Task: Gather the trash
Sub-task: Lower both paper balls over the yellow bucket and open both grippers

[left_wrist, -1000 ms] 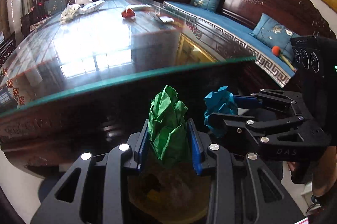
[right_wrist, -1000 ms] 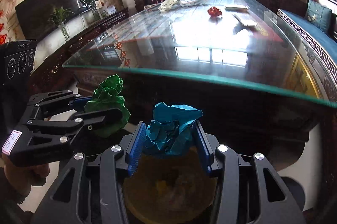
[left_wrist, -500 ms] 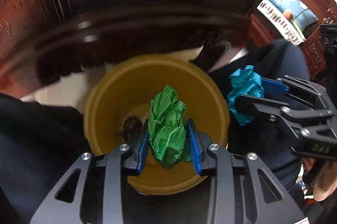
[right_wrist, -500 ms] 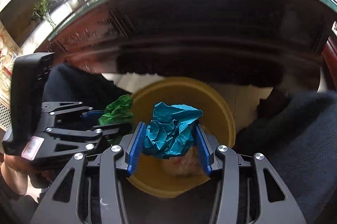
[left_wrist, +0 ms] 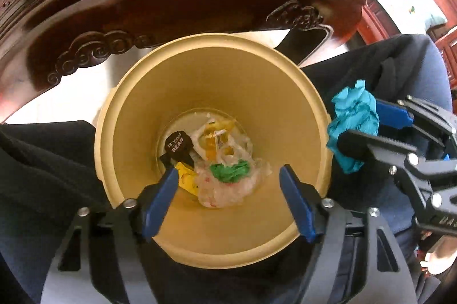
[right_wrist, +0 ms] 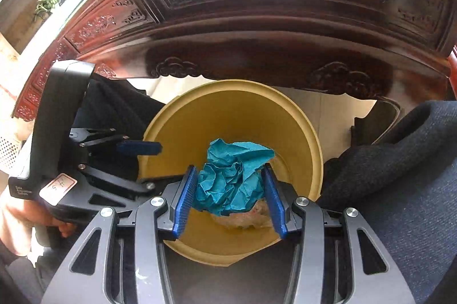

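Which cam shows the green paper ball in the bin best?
Left wrist: the green paper ball lies in plain sight on the litter at the bottom of the yellow bin. In the right wrist view the teal paper held in the right tool hides it.

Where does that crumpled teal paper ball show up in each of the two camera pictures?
Left wrist view: the teal paper ball sits at the right edge, beside the bin rim.
Right wrist view: the ball is in the centre, pinched between blue fingers.
Shared landmark: the yellow bin.
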The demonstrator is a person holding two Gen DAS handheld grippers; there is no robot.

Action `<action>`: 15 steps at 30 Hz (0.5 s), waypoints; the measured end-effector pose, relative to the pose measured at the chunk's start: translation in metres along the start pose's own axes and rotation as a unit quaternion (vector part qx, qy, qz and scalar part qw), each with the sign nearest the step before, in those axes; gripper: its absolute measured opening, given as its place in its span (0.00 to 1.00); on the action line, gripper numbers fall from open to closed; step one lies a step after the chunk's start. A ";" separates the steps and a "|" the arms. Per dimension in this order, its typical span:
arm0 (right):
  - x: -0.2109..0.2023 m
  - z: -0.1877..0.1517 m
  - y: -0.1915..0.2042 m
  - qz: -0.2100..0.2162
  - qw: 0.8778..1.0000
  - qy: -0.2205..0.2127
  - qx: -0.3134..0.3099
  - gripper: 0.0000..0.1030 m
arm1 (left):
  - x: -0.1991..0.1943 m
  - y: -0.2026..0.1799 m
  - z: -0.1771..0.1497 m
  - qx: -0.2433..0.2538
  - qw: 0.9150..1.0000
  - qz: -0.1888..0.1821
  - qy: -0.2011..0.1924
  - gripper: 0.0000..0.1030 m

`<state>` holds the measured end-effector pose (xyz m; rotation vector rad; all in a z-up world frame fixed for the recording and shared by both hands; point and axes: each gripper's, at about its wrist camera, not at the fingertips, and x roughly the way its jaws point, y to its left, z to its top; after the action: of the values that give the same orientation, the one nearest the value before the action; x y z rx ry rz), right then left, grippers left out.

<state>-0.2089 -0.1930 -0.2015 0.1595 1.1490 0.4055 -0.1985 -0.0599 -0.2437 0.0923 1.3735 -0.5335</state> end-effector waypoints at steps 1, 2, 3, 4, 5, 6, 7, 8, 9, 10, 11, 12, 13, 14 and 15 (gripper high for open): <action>0.000 0.001 0.000 -0.002 1.000 0.002 -0.001 0.44 | 0.001 -0.001 0.000 0.005 1.000 0.002 0.002 0.72; 0.001 0.002 0.000 -0.003 1.000 0.004 -0.002 0.44 | 0.001 -0.002 0.000 0.013 1.000 0.007 0.005 0.77; 0.002 0.003 -0.001 -0.004 1.000 0.005 -0.002 0.44 | 0.001 -0.005 -0.001 0.024 1.000 0.017 0.007 0.78; 0.003 0.004 -0.002 -0.005 1.000 0.007 -0.003 0.44 | 0.000 -0.007 0.001 0.034 0.999 0.028 0.007 0.79; 0.004 0.004 -0.003 -0.006 1.000 0.009 -0.004 0.44 | -0.001 -0.010 0.001 0.048 0.998 0.039 0.010 0.79; 0.005 0.005 -0.003 -0.007 1.000 0.010 -0.006 0.44 | 0.000 -0.011 0.002 0.055 0.997 0.046 0.011 0.79; 0.006 0.007 -0.003 -0.007 1.000 0.012 -0.009 0.44 | 0.000 -0.011 0.001 0.058 0.997 0.048 0.014 0.79; 0.007 0.008 -0.003 -0.007 1.000 0.014 -0.010 0.45 | -0.001 -0.009 0.001 0.060 0.997 0.047 0.017 0.80; 0.008 0.009 -0.003 -0.006 1.000 0.017 -0.011 0.45 | 0.000 -0.008 0.001 0.061 0.997 0.047 0.020 0.80; 0.010 0.010 -0.004 -0.005 1.000 0.022 -0.013 0.45 | 0.002 -0.006 0.001 0.060 0.997 0.049 0.024 0.80; 0.012 0.011 -0.005 -0.004 1.000 0.027 -0.014 0.45 | 0.004 -0.005 0.002 0.059 0.997 0.050 0.026 0.80; 0.014 0.012 -0.005 -0.004 0.999 0.031 -0.015 0.45 | 0.006 -0.005 0.002 0.058 0.996 0.053 0.029 0.80; 0.016 0.012 -0.004 -0.005 0.999 0.036 -0.019 0.45 | 0.009 -0.005 0.002 0.058 0.996 0.057 0.034 0.80; 0.019 0.011 -0.003 -0.004 0.999 0.045 -0.024 0.45 | 0.010 -0.005 0.001 0.060 0.996 0.060 0.037 0.80; 0.022 0.011 -0.002 -0.006 0.998 0.050 -0.029 0.45 | 0.011 -0.004 0.000 0.063 0.995 0.064 0.039 0.80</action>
<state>-0.1909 -0.1851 -0.2158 0.0830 1.2346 0.4396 -0.1993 -0.0665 -0.2528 0.3033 1.3986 -0.5133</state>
